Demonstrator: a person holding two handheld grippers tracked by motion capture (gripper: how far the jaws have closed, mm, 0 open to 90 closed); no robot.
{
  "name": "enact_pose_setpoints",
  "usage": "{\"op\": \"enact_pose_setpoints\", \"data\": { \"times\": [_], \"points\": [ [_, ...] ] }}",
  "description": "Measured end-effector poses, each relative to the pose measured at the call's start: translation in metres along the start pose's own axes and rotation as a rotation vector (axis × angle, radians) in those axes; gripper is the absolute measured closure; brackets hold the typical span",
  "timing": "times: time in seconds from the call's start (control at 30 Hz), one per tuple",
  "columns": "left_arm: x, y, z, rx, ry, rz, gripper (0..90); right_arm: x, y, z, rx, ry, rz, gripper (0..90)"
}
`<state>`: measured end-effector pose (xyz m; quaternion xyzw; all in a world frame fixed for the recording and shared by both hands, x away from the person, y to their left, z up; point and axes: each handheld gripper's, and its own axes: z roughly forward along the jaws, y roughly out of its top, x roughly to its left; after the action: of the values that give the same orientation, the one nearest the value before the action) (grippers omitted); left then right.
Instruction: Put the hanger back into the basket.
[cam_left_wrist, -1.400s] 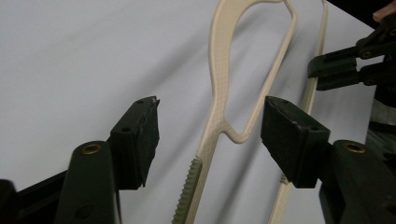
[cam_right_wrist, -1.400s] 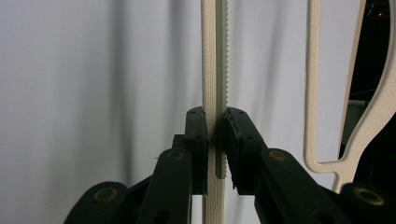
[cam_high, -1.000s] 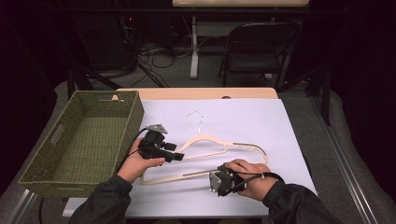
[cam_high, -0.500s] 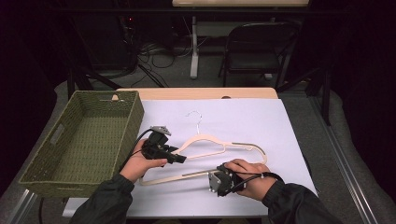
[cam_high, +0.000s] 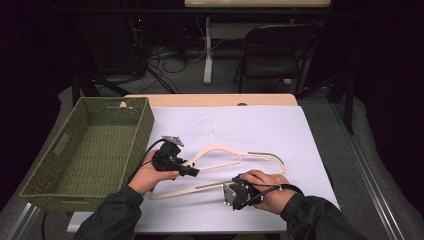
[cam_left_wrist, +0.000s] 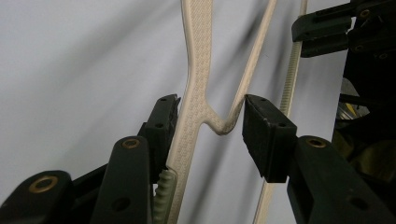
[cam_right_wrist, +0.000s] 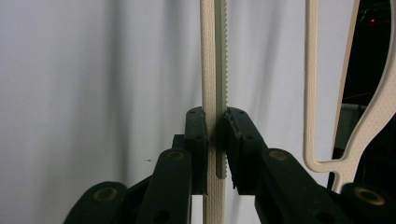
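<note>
clamping my right gripper (cam_high: 235, 192) on the hanger (cam_high: 220, 150) bar at 6 o'clock; my left gripper (cam_high: 192, 171), jaws just closing, straddles its 9 o'clock shoulder, not yet pinching.

high view: fixed above person's side of table (cam_high: 310, 130), faces forward and down, takes in whole top. left gripper view: very near, looks along own jaws at hanger (cam_left_wrist: 196, 93) shoulder. right gripper view: very near, along jaws at hanger bar. all three share hanger, white cover.
</note>
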<state>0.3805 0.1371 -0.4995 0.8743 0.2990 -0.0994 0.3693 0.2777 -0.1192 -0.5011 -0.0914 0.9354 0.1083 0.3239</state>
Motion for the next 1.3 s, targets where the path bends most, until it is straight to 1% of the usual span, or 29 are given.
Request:
{"op": "enact_pose_setpoints", "data": {
  "times": [0.07,0.1,0.2,0.27,0.33,0.37,0.4,0.47,0.53,0.57,0.7,0.73,0.77,0.8,0.83,0.9,0.93,0.97,1.0,1.03,1.07,1.1,1.13,1.2,1.23,1.27,1.3],
  "points": [
    [0.0,0.0,0.0,0.001,0.0,0.001,56.7,0.0,0.0,0.0,0.0,-0.002,-0.002,79.6],
    [0.0,0.0,0.0,0.003,-0.004,-0.001,56.9,0.001,0.0,0.0,0.003,-0.002,0.006,79.6],
    [0.0,0.0,0.0,0.006,-0.006,0.002,57.9,0.0,0.0,0.001,0.005,0.002,-0.005,79.6],
    [-0.001,0.0,0.0,0.008,-0.007,0.005,58.7,0.001,0.0,0.001,0.006,0.002,-0.001,79.6],
    [-0.001,0.0,-0.001,0.012,-0.012,0.009,59.2,0.0,0.0,0.001,0.013,0.002,-0.012,79.5],
    [-0.001,0.0,-0.001,0.013,-0.016,0.009,60.0,0.001,0.0,0.002,0.013,0.004,-0.008,79.5],
    [-0.002,0.0,-0.001,0.015,-0.019,0.014,61.0,0.0,0.0,0.003,0.016,0.006,-0.018,79.5],
    [-0.003,-0.001,-0.001,0.019,-0.024,0.017,62.4,0.0,-0.001,0.004,0.026,0.008,-0.023,79.4],
    [-0.005,-0.001,-0.001,0.024,-0.026,0.024,64.1,0.001,-0.001,0.005,0.031,0.008,-0.017,79.3],
    [-0.005,-0.001,-0.001,0.024,-0.031,0.027,65.2,0.001,-0.002,0.006,0.026,0.01,-0.022,79.2],
    [-0.006,-0.002,-0.004,0.02,-0.051,0.036,69.1,0.0,-0.002,0.006,0.037,0.02,-0.029,79.2],
    [-0.007,-0.002,-0.005,0.019,-0.05,0.041,69.9,0.0,-0.002,0.006,0.036,0.019,-0.027,79.1],
    [-0.008,-0.002,-0.006,0.018,-0.05,0.048,70.1,0.0,-0.003,0.007,0.027,0.019,-0.014,79.1],
    [-0.008,-0.002,-0.006,0.015,-0.055,0.05,70.5,-0.002,-0.002,0.005,0.058,0.043,-0.015,79.1],
    [-0.009,-0.002,-0.007,0.015,-0.059,0.051,71.1,-0.001,-0.002,0.006,0.033,0.028,-0.013,79.1],
    [-0.009,-0.002,-0.008,0.021,-0.084,0.055,73.6,-0.001,-0.003,0.007,0.039,0.026,-0.015,79.0],
    [-0.011,-0.003,-0.008,0.017,-0.095,0.048,77.7,-0.001,-0.003,0.009,0.046,0.028,-0.023,78.9],
    [-0.011,-0.003,-0.009,0.017,-0.117,0.051,77.7,-0.001,-0.003,0.009,0.046,0.028,-0.023,78.9],
    [-0.012,-0.002,-0.01,0.016,-0.131,0.057,79.9,-0.001,-0.003,0.01,0.05,0.025,-0.026,78.9],
    [-0.014,-0.002,-0.011,0.008,-0.147,0.058,85.2,-0.001,-0.003,0.012,0.052,0.033,-0.031,79.0],
    [-0.018,-0.002,-0.013,-0.004,-0.176,0.072,86.8,-0.001,-0.004,0.013,0.046,0.026,-0.034,79.0],
    [-0.018,-0.002,-0.013,-0.004,-0.176,0.072,87.0,-0.001,-0.004,0.013,0.046,0.026,-0.034,79.0],
    [-0.02,-0.002,-0.014,-0.004,-0.174,0.089,87.0,-0.001,-0.003,0.013,0.054,0.026,-0.033,79.1],
    [-0.022,-0.002,-0.016,-0.003,-0.179,0.092,87.2,-0.002,-0.003,0.013,0.052,0.03,-0.03,79.1],
    [-0.022,-0.002,-0.017,-0.004,-0.174,0.103,87.2,-0.002,-0.003,0.013,0.056,0.029,-0.031,79.0],
    [-0.022,-0.003,-0.018,-0.014,-0.178,0.099,87.2,-0.002,-0.002,0.013,0.055,0.034,-0.033,78.7],
    [-0.021,-0.003,-0.018,-0.017,-0.186,0.095,87.3,-0.002,-0.003,0.013,0.037,0.033,-0.022,78.4]
  ]
}}
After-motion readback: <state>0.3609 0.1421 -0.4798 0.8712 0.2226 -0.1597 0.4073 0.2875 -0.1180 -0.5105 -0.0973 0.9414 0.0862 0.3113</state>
